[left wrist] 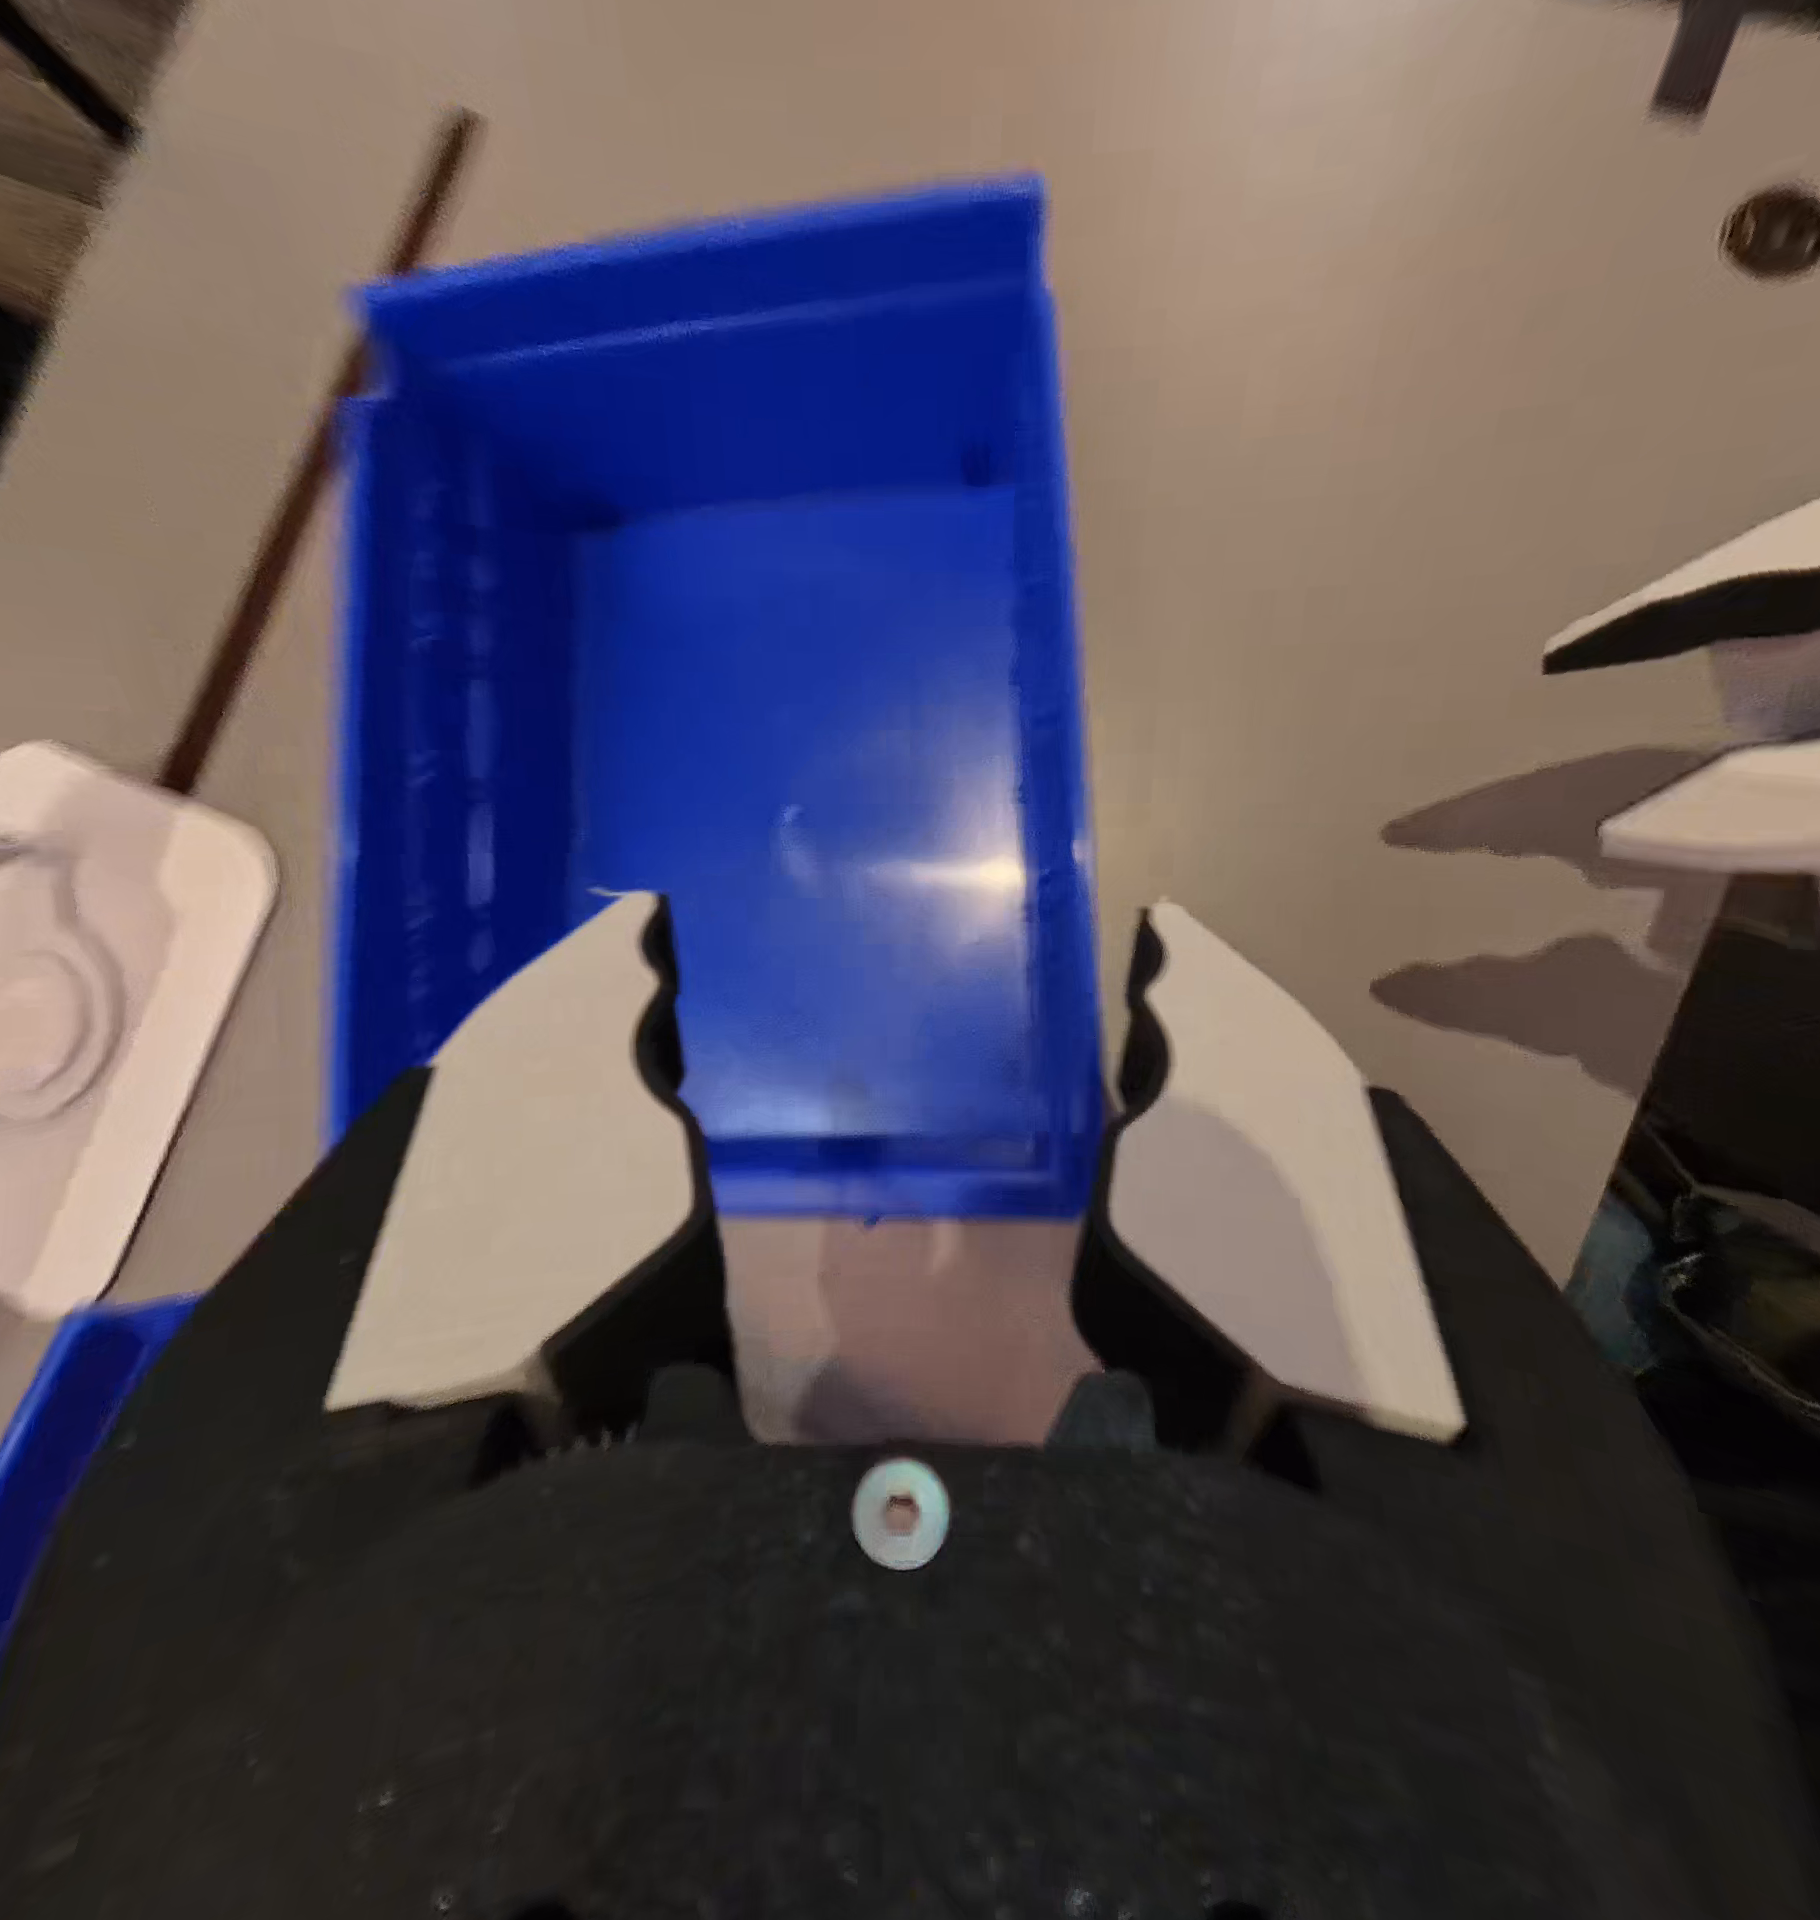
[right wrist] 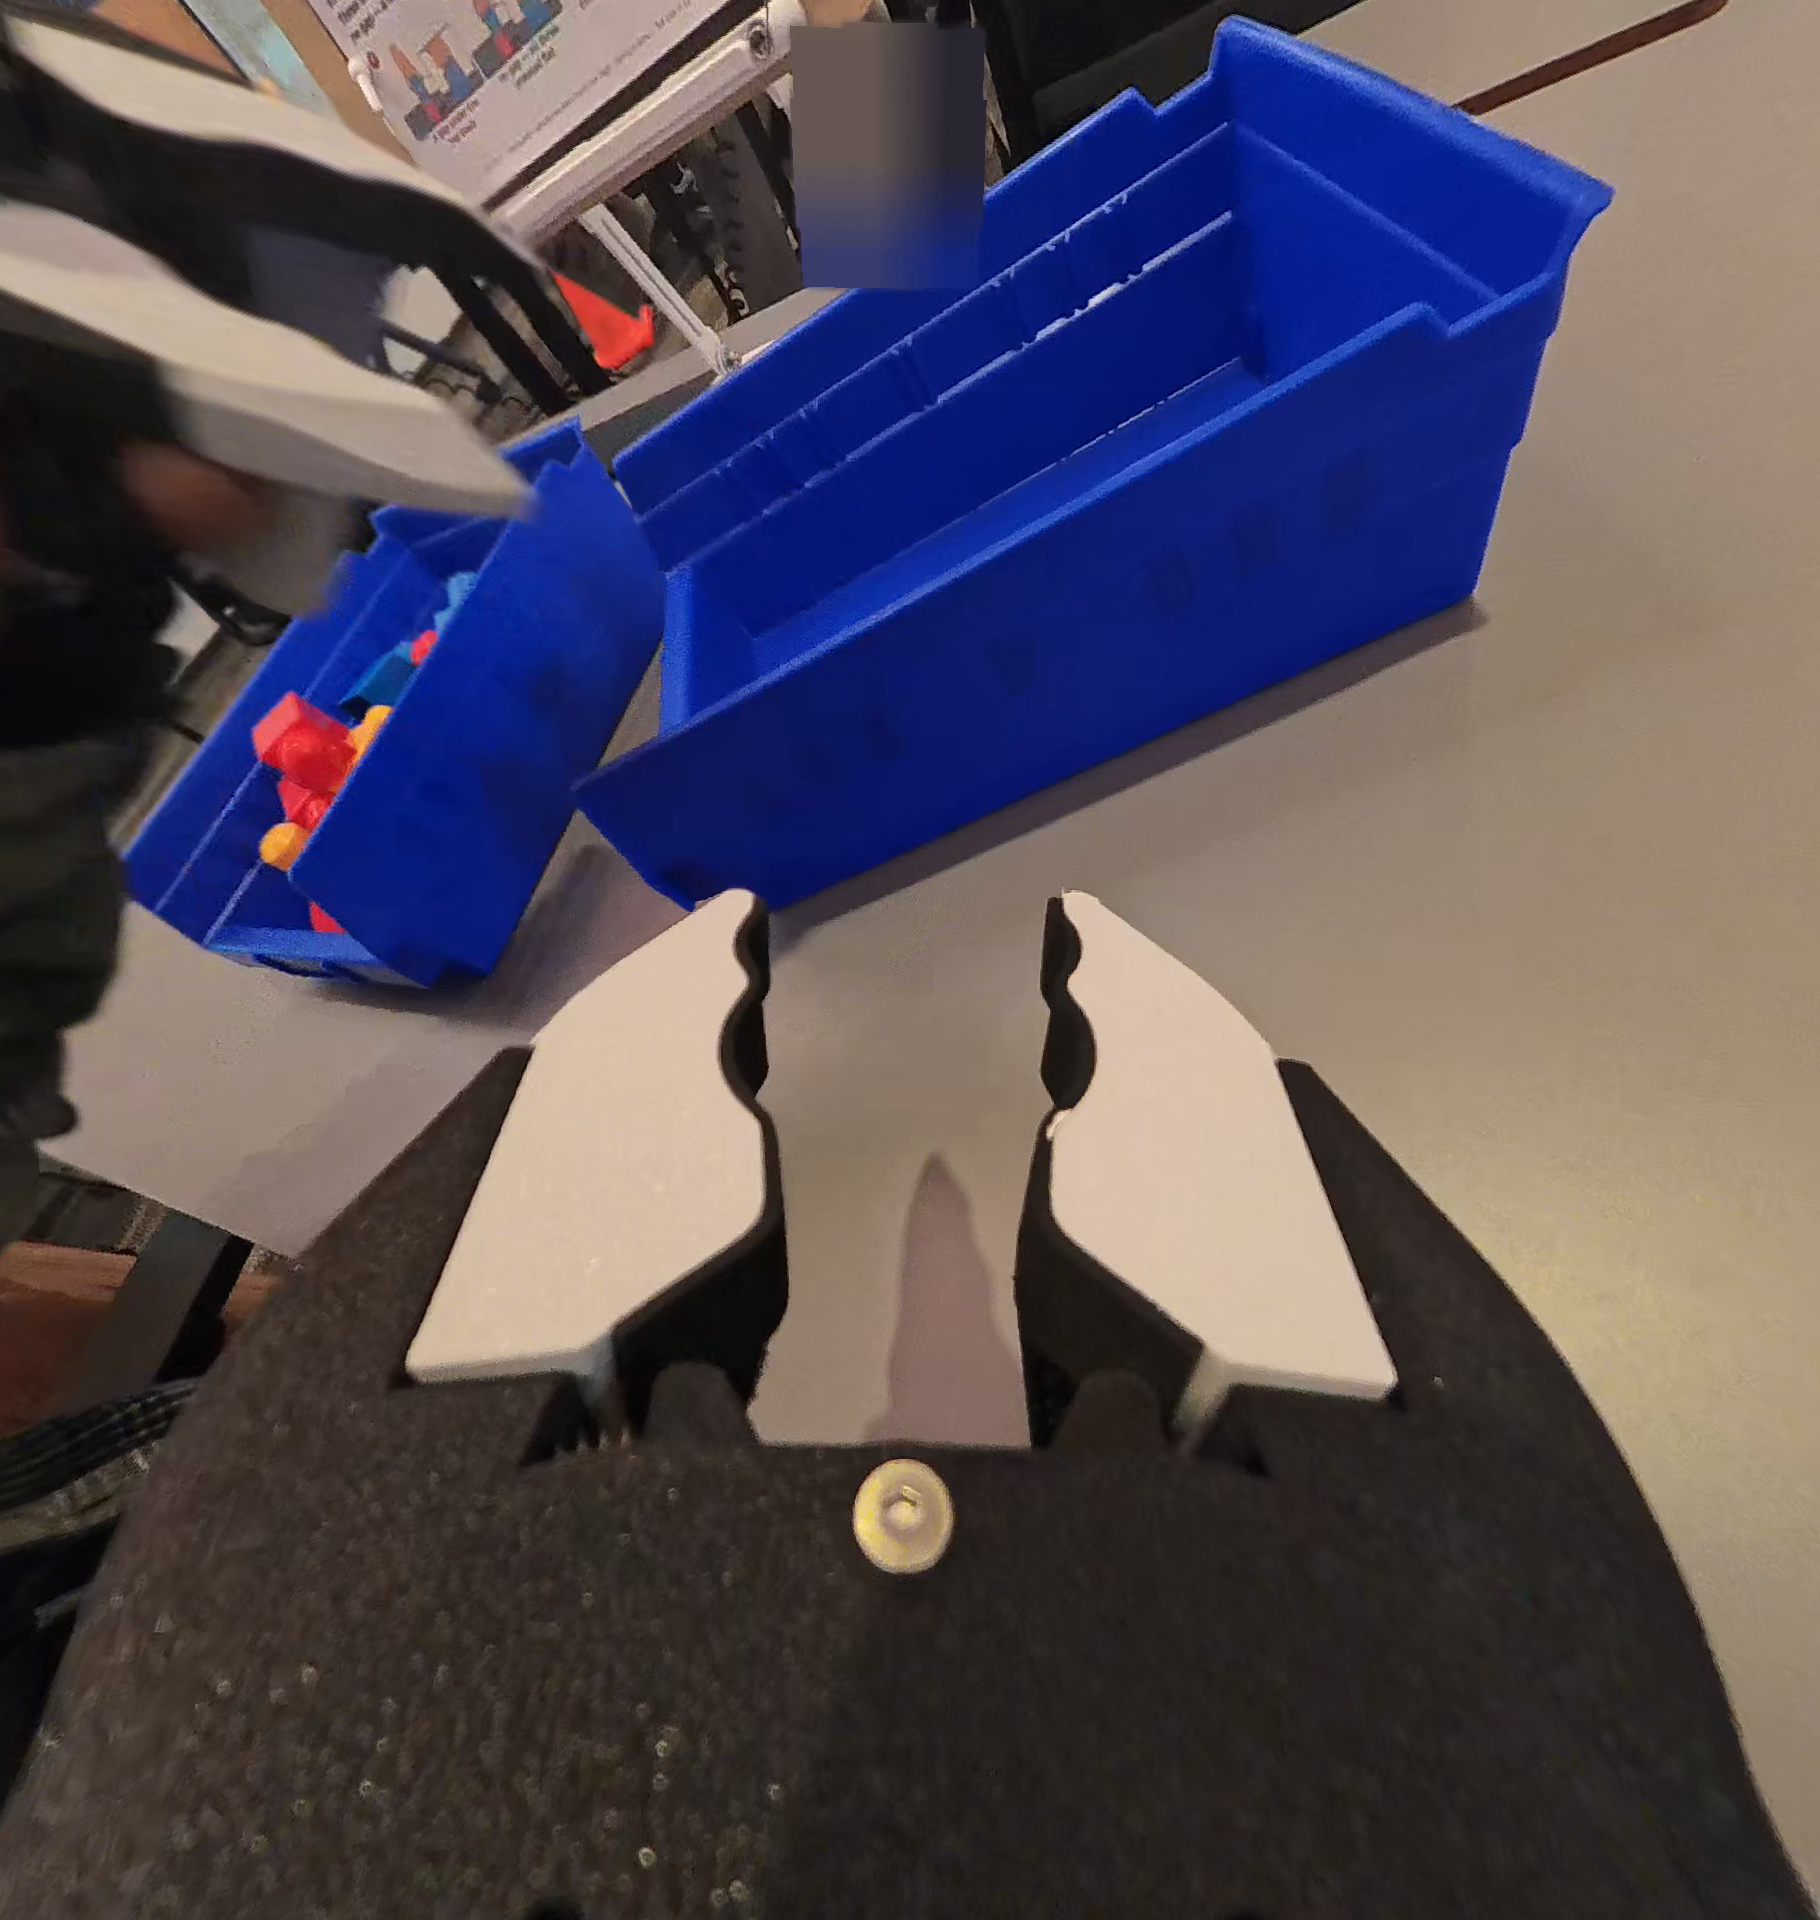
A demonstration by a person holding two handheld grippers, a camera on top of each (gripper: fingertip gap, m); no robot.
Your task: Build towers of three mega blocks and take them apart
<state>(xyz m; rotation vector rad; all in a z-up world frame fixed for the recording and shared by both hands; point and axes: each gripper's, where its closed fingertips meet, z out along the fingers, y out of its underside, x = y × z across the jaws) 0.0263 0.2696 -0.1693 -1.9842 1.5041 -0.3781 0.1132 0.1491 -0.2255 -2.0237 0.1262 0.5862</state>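
My left gripper [left wrist: 901,914] is open and empty, held above an empty blue bin [left wrist: 470,665] that I look down into. My right gripper [right wrist: 906,914] is open and empty, low over the grey table [right wrist: 1508,1039], just in front of that same empty blue bin [right wrist: 1041,644]. A second blue bin [right wrist: 470,790] to its left holds several red, orange and blue mega blocks [right wrist: 303,748]. The left gripper also shows blurred at the upper left of the right wrist view [right wrist: 262,343]. The right gripper's fingers [left wrist: 1716,613] show at the right edge of the left wrist view.
A white moulded object [left wrist: 85,997] lies on the table left of the empty bin. A corner of the second blue bin [left wrist: 44,1434] shows at lower left. A round metal grommet [left wrist: 1779,231] sits in the table at the far right. The table edge [right wrist: 158,1195] runs near.
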